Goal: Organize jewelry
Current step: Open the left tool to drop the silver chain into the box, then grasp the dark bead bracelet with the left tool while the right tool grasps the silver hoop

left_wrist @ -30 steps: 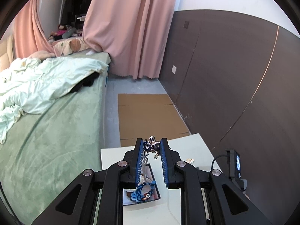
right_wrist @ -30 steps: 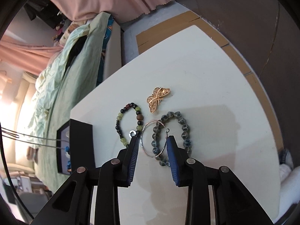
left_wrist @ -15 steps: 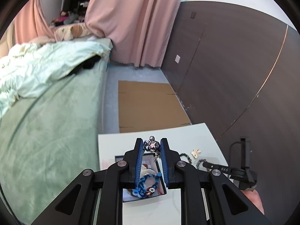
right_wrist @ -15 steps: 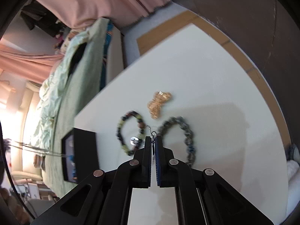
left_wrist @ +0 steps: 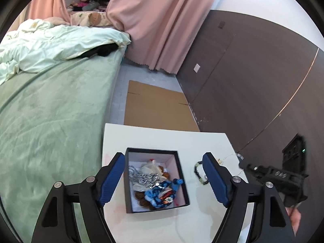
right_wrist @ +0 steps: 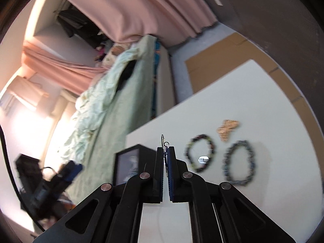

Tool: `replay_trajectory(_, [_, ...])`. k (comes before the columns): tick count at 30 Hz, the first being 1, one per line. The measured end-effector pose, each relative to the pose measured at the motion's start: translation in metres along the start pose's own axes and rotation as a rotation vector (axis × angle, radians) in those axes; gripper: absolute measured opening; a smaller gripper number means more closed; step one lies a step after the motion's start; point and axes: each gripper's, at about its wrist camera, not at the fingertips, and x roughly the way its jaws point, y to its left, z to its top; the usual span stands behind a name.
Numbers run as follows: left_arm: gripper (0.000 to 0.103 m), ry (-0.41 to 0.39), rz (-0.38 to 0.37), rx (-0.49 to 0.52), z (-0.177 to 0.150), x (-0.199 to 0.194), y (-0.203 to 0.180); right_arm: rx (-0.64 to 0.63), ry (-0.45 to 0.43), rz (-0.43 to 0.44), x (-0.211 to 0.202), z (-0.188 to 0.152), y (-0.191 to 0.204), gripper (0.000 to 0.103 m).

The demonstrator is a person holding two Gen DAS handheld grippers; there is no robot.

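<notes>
Hoop earring point(right_wrist: 164, 144) sits pinched between the right gripper point(right_wrist: 165, 151) fingers, its top poking past the tips. Left gripper point(left_wrist: 163, 160) fingers are spread wide, with the jewelry box point(left_wrist: 182, 172) lying between them.

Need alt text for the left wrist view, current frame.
The left tool, open wide, hovers over an open black box of jumbled jewelry, including a silver chain and a blue bracelet, on a white table. A green-and-black beaded bracelet lies right of the box; a green bed stands left.
</notes>
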Motion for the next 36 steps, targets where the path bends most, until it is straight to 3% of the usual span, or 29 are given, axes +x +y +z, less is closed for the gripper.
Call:
replay_trajectory(4, [0.080,-0.027,-0.001,-0.012,-0.011,-0.001,0.017,-0.037,0.000,0.072,0.009,-0.008,0.023,0.005])
replay_trajectory(16, [0.080,-0.020,-0.010,-0.069,-0.011,0.001,0.055,-0.063,0.123,0.192,0.086,-0.035,0.067,0.006])
replay_trajectory(17, [0.083,-0.022,-0.014,-0.070,-0.011,0.001,0.056,-0.067,0.150,0.169,0.094,-0.036,0.069,0.010])
replay_trajectory(19, [0.089,-0.027,-0.023,-0.074,-0.011,0.000,0.058,-0.045,0.205,0.156,0.106,-0.039,0.066,0.039])
replay_trajectory(20, [0.092,-0.030,-0.024,-0.077,-0.011,-0.001,0.059,-0.032,0.195,0.145,0.105,-0.040,0.064,0.059])
replay_trajectory(21, [0.094,-0.034,-0.025,-0.078,-0.012,-0.002,0.059,-0.030,0.170,0.123,0.101,-0.039,0.061,0.065])
replay_trajectory(29, [0.094,-0.041,-0.035,-0.062,-0.015,-0.002,0.045,-0.002,0.093,0.080,0.055,-0.026,0.036,0.066])
replay_trajectory(36, [0.094,-0.039,-0.026,0.021,-0.021,-0.002,0.010,0.025,0.037,-0.044,0.006,-0.017,0.006,0.066])
